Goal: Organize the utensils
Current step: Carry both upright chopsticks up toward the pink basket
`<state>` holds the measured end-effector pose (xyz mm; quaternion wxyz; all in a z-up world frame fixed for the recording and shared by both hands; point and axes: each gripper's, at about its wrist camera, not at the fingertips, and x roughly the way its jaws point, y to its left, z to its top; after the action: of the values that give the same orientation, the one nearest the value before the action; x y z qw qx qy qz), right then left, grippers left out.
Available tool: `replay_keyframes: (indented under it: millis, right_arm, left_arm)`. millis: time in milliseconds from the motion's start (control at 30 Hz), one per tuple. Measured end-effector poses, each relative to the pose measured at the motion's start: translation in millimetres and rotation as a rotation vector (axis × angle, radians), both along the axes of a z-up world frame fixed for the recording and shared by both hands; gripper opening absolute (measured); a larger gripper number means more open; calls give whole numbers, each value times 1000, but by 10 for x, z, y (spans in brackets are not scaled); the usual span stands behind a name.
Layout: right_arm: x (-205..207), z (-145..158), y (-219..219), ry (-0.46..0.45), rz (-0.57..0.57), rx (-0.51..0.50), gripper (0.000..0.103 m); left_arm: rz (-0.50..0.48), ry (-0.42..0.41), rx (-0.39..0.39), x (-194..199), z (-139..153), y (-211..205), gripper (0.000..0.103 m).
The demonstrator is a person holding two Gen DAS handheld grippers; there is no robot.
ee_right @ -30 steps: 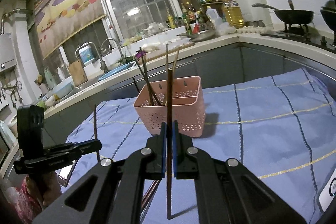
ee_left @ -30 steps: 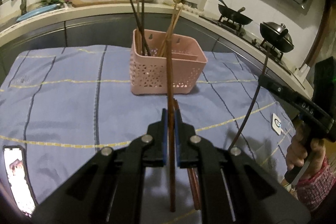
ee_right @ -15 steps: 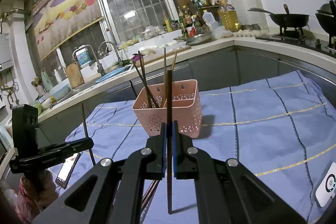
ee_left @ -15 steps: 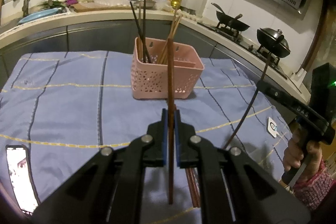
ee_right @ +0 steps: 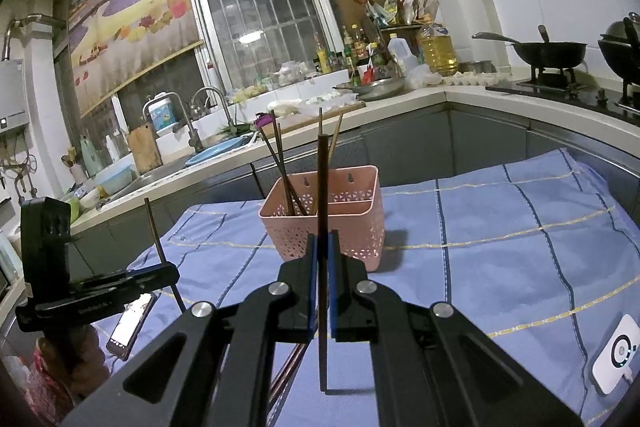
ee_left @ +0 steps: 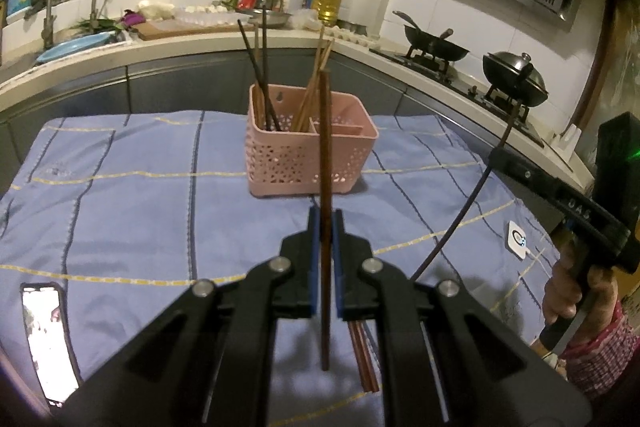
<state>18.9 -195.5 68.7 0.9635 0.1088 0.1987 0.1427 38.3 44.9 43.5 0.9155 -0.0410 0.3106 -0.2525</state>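
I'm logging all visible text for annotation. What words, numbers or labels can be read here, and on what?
"0A6", roughly, on the right hand-held gripper's arm; the characters are blurry.
White print on the left hand-held gripper's arm: too small to read.
Bottle labels on the counter: too blurred.
Phone screen: washed out, unreadable.

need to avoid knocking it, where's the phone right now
The lit smartphone lies flat on the blue checked tablecloth, bottom left in the left wrist view, left of the left tool and well short of the pink perforated plastic basket.
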Motion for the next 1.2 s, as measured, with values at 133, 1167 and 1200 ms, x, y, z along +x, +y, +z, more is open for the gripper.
replay_keyframes:
  millis: [133,1167,1200]
  right_arm:
    - [-33,29,4,-9,5,3,5]
    - [-208,132,-30,-34,10,14,5]
    - [-217,138,-33,-35,10,15,5]
  left_arm:
    - [2,-5,-4,-29,23,13,5]
    - [1,-16,-4,-70,47,50,5]
    - [1,-15,-4,-72,48,52,5]
